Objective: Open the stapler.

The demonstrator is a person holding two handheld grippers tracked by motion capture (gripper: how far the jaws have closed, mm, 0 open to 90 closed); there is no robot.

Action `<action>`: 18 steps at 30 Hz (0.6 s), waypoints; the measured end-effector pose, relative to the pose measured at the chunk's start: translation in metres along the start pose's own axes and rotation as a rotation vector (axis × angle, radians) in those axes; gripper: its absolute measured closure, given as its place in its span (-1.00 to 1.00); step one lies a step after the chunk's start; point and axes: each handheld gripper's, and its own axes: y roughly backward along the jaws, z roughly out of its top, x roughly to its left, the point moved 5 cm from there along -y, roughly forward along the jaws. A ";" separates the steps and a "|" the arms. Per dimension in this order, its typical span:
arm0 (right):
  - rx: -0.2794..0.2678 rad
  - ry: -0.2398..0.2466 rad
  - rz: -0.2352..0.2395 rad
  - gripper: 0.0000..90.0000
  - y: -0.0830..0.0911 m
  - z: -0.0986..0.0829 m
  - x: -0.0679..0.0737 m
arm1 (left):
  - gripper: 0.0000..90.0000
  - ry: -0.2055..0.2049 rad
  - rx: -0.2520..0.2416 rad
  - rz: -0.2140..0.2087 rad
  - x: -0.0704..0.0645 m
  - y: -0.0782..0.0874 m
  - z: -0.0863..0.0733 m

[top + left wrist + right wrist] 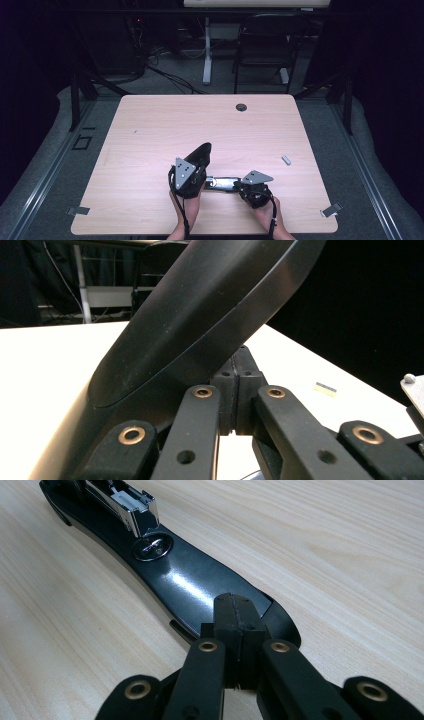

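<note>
Right gripper: jaws closed together, pressing down on the front tip of the stapler base, pinning it flat to the table near the near edge.
Left gripper: jaws closed, tips meeting against the underside of the stapler lid; whether they are clamping an edge, cannot tell.
Stapler: one, lying open, lid swinging up and tilting away from the base; metal magazine exposed.
Small grey piece: one, sitting toward the right edge.
Grommet hole: one, at the far edge.
Chair: one, standing beyond the table.
</note>
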 end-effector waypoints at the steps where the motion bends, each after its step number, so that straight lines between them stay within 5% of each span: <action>1: 0.000 0.001 0.000 1.00 0.000 0.000 0.000 | 1.00 0.001 0.002 -0.004 0.001 0.001 0.001; 18: -0.002 0.001 -0.009 1.00 0.000 0.000 -0.001 | 1.00 -0.009 -0.017 0.033 0.017 0.012 0.010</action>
